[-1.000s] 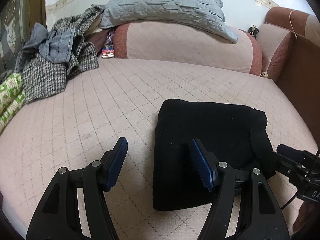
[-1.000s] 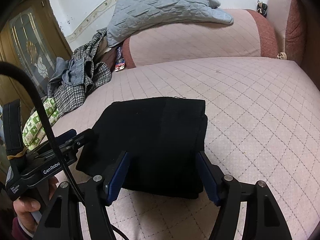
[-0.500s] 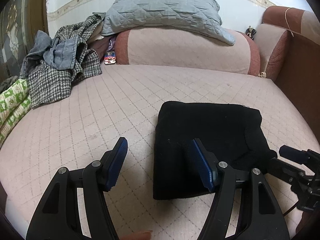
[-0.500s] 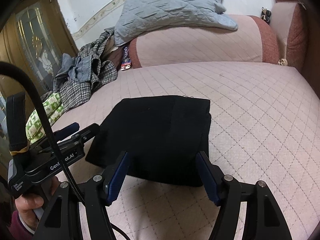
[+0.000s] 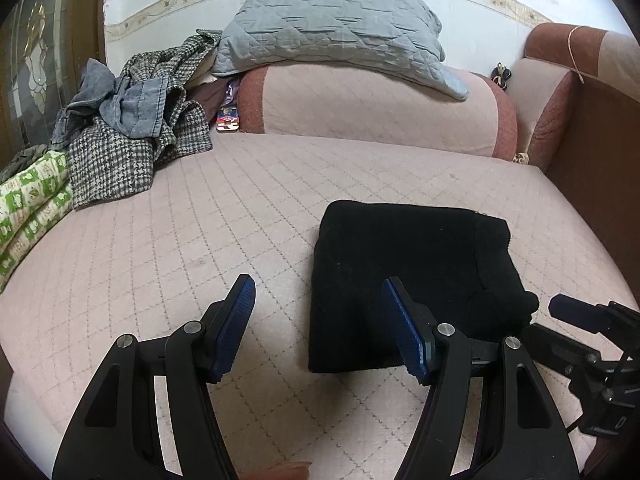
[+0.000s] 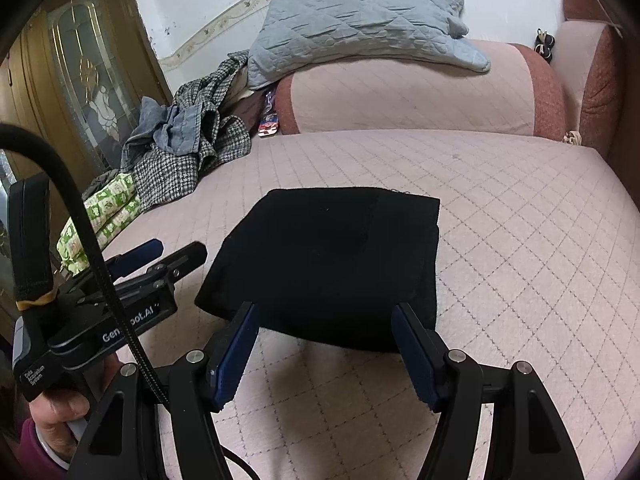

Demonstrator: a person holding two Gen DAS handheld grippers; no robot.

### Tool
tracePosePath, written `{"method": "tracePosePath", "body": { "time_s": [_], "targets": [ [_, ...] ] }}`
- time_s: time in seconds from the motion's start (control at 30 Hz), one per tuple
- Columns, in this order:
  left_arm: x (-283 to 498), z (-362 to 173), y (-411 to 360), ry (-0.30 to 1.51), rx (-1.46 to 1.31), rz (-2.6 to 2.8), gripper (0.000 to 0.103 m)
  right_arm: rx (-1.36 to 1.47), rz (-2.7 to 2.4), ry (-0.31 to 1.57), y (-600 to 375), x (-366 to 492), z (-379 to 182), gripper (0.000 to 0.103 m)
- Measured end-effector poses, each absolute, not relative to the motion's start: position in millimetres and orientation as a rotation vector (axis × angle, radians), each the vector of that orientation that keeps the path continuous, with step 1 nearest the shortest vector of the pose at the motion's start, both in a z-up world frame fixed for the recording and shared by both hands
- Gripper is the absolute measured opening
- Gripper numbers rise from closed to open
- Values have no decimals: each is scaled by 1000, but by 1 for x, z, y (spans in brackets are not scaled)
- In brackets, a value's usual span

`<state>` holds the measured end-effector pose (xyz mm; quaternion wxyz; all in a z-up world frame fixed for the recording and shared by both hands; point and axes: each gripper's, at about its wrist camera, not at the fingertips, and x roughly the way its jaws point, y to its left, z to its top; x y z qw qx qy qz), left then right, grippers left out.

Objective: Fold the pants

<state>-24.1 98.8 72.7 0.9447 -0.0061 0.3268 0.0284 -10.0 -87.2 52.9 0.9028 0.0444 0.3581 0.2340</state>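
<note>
White lettering is showing on the left hand-held gripper (image 6: 176, 254) in the right wrist view: "Gen", then a cable is covering the middle, then "oot.AI". Smaller print near the handle is reading "Data Acquisition System", only just legible.

Both wrist views angled down, sharing folded pants (image 5: 412, 280); bed (image 6: 520, 240)

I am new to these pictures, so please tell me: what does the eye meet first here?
First, the folded black pants lying in the middle of the pink quilted bed. Then the grey pillow on the bolster at the back, and the heap of clothes at the far left.
</note>
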Motion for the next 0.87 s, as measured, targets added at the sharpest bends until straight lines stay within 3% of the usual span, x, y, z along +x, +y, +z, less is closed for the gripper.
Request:
{"method": "tracePosePath", "body": {
  "time_s": [0.87],
  "targets": [
    [-28,74,92,664,-1,25,67,99,476,744,-88,-14,51,66]
  ]
}}
